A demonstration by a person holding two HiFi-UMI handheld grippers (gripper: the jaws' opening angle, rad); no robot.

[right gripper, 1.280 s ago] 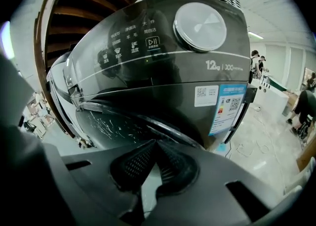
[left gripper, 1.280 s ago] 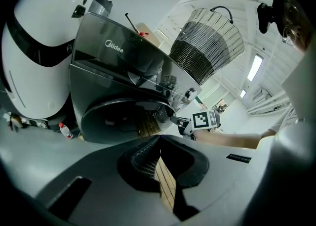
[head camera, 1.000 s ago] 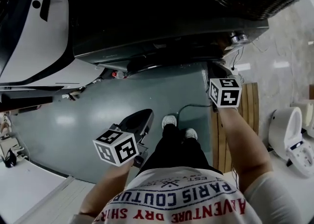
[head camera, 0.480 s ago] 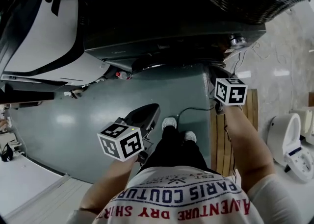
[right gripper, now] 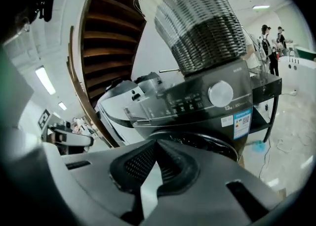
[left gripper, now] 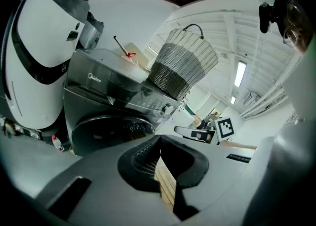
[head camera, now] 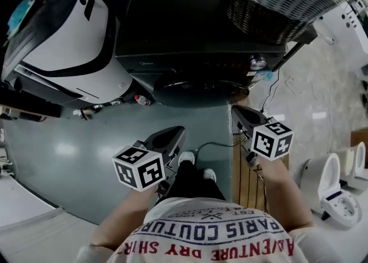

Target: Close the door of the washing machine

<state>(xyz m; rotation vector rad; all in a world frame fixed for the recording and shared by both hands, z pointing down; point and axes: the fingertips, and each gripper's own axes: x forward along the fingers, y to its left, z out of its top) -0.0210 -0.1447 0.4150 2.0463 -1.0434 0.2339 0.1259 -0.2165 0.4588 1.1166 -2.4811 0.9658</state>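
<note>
Jaws sat pressed together, empty, on your left gripper (head camera: 172,134) and right gripper (head camera: 237,111). The round dark door (head camera: 195,89) of the black washing machine (head camera: 172,20) looked flush, so you needed only one firm latch-side press.

A showroom-like hall.
A washing machine (head camera: 190,31) stood near free-standing toilets (head camera: 329,190), with strip lights (left gripper: 241,73) on a white ceiling.

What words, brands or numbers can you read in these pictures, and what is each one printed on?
"Midea": front panel of the washing machine.
"PARIS COUTUR..." and "AVENTURE DRY SHIR...", seen upside down, ends cut off: the person's shirt.
"12kg", only roughly legible: beside the knob.
Sticker below the knob: print too small to read.
</note>
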